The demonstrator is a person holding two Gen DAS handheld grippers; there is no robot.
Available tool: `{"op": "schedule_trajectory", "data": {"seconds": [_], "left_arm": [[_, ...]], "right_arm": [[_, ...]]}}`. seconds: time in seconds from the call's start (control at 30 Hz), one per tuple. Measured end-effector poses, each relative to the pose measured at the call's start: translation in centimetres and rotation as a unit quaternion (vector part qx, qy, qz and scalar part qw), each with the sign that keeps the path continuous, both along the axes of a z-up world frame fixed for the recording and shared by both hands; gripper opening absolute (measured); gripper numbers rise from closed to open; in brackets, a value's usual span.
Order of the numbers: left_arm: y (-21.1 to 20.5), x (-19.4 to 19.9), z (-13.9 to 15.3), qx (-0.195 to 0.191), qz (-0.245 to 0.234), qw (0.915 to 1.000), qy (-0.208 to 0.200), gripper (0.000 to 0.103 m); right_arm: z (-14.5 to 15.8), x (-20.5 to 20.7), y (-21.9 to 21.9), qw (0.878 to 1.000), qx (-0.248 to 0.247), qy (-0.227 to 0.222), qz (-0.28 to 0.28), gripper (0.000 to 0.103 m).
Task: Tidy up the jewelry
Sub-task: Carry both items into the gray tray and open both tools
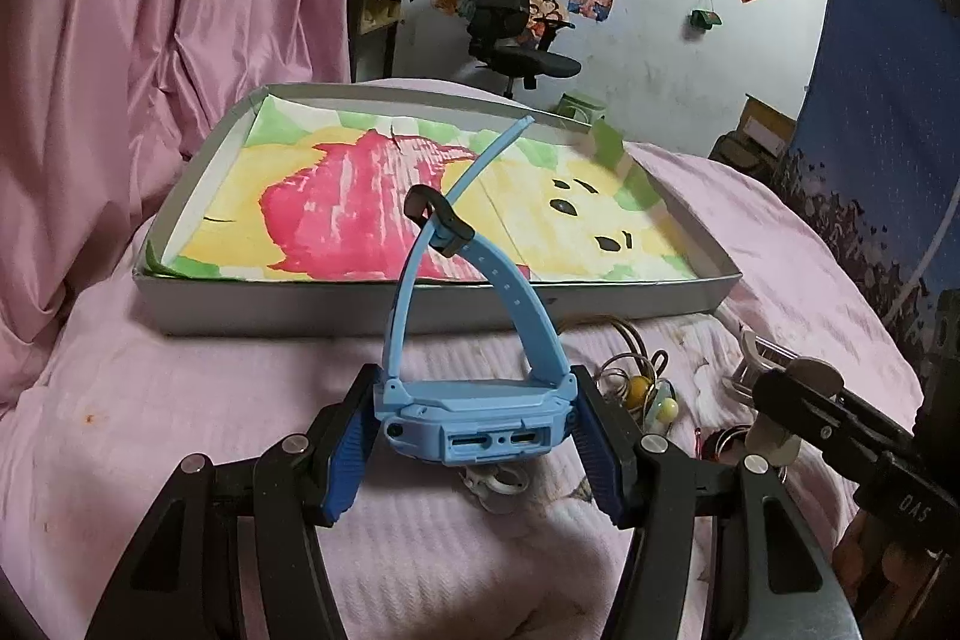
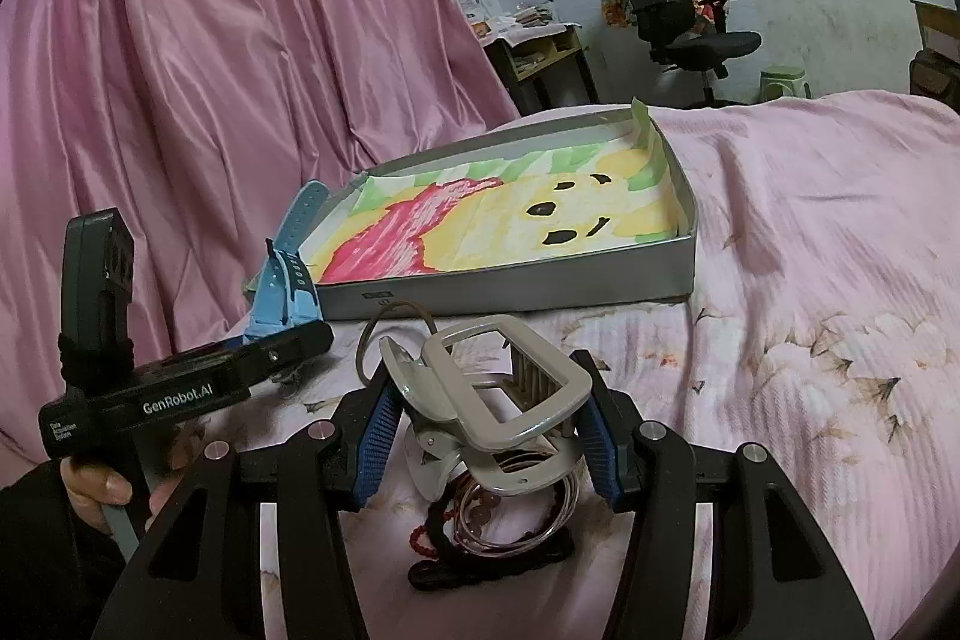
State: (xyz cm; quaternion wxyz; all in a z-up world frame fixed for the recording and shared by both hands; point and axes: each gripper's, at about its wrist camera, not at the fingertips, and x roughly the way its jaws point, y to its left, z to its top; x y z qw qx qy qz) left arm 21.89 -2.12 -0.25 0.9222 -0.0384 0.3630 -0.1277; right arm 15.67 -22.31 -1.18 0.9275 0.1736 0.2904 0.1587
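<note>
Left gripper (image 1: 474, 436) has the blue watch (image 1: 474, 418) clamped, right gripper (image 2: 486, 430) has the grey clip (image 2: 504, 400), both just short of the tray (image 1: 708, 289). I'd lift clear of its wall, then set them down apart.

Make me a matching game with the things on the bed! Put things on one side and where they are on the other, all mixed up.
Things:
1. blue watch
2. grey hair clip
3. painted picture
4. red bead bracelet

Places:
A. lining the grey box
B. held in the left gripper
C. lying on the pink blanket, under the clip
D. held in the right gripper

Pairs: 1-B, 2-D, 3-A, 4-C
</note>
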Motion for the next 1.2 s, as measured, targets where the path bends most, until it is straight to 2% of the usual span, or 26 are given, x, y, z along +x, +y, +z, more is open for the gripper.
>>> {"op": "schedule_trajectory", "data": {"seconds": [0.3,0.53,0.63,0.73,0.87,1.0,1.2], "left_arm": [[0.3,-0.9,1.9,-0.018,-0.004,0.9987,-0.047,0.058],[1.3,1.3,4.0,-0.036,0.020,0.9962,-0.077,0.058],[1.7,2.9,4.3,-0.022,0.031,0.9968,-0.070,0.058],[2.6,5.3,4.1,-0.009,0.050,0.9977,-0.045,0.058],[3.8,7.6,3.0,-0.009,0.067,0.9977,-0.003,0.058],[4.6,9.5,1.3,-0.003,0.071,0.9960,0.053,0.058],[4.2,9.3,0.6,0.021,0.067,0.9960,0.056,0.059]], "right_arm": [[0.7,0.5,-0.6,1.000,0.020,-0.009,0.002,0.049],[2.6,3.8,-0.2,0.999,0.018,-0.025,0.010,0.049],[3.1,6.7,0.4,1.000,0.014,-0.022,0.015,0.049],[3.1,9.2,1.0,1.000,0.020,-0.016,0.016,0.049],[2.8,11.8,2.6,1.000,0.021,-0.005,0.021,0.049],[2.1,13.5,5.0,0.999,-0.003,0.017,0.036,0.049],[0.8,14.0,6.4,0.996,-0.037,0.062,0.047,0.049]]}}
